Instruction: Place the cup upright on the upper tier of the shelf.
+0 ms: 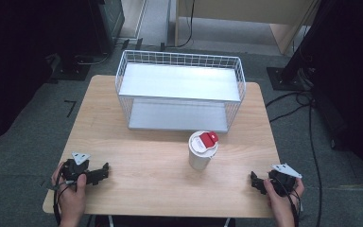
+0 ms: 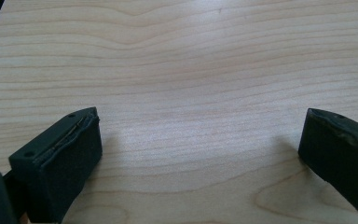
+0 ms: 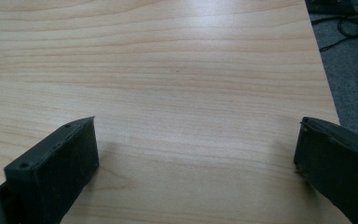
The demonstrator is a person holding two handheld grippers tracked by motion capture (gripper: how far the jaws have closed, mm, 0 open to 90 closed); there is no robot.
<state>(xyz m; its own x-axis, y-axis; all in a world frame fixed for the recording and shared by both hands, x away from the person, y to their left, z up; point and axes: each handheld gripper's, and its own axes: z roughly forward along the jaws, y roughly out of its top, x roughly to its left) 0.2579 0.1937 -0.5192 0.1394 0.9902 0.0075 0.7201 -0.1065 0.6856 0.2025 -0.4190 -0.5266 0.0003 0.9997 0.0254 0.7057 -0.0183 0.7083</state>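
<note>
A pale wooden surface (image 1: 146,156) is seen from above in the high view, set on a grey carpeted floor (image 1: 23,118). Across the upper middle of the frame a white wire rack (image 1: 179,90) with two flat shelves is placed on the far half of the surface. Just below its lower right corner, slightly right of the frame's centre, a white cup (image 1: 202,150) is stood upright, closed by a white lid with a red tab (image 1: 210,138). The cup is apart from the rack and well apart from both tools.

At the lower left of the frame the left tool (image 1: 105,171) is held in a hand (image 1: 71,196) near the near edge of the surface, its jaws directed toward the frame's centre. In the left gripper view its two black jaws are spread wide, at the lower left and lower right corners, and nothing but bare wood grain (image 2: 191,84) is seen between them; nothing is gripped.

At the lower right of the high view the right tool (image 1: 255,182) is held in the other hand (image 1: 283,201), pointed leftward, close to the near right corner of the surface. In the right gripper view its jaws are likewise set wide apart over bare wood, with nothing gripped. The surface's edge and dark cables (image 3: 354,28) on the carpet are seen at the upper right of that frame.
</note>
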